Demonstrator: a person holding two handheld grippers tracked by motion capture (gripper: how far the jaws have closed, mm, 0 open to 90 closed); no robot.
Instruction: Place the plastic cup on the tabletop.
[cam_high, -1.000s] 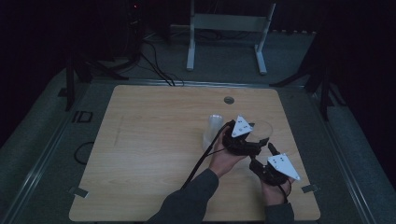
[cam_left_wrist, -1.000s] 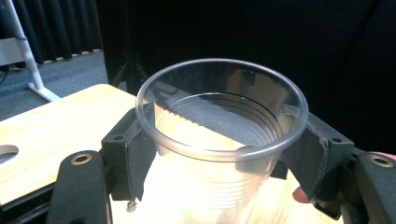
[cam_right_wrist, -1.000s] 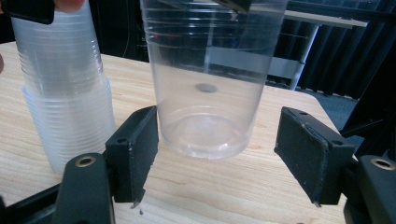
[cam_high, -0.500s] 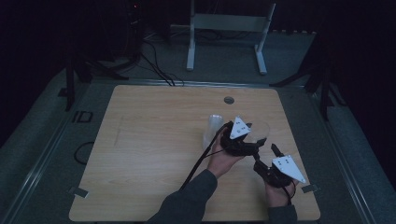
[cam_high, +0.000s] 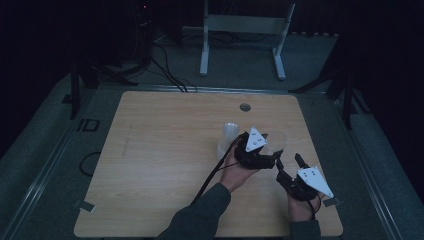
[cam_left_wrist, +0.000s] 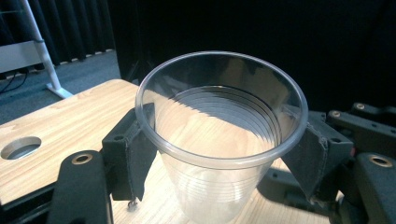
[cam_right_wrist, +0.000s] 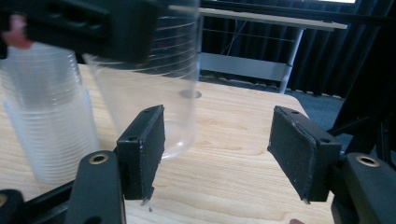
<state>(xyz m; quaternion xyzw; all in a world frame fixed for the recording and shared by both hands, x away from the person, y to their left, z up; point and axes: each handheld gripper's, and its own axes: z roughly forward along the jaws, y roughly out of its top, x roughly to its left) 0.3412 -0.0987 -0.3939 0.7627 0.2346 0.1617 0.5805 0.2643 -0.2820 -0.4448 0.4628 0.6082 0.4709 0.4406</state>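
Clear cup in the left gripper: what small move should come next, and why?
Probably set the clear cup down on a bare part of the table, apart from the cup stack. The left gripper clamps it below the rim, and the right gripper, jaws just closing, holds nothing.

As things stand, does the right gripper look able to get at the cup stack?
Probably not directly: the left gripper, shut on a single clear cup, sits between the right gripper and the cup stack. It would have to go around.
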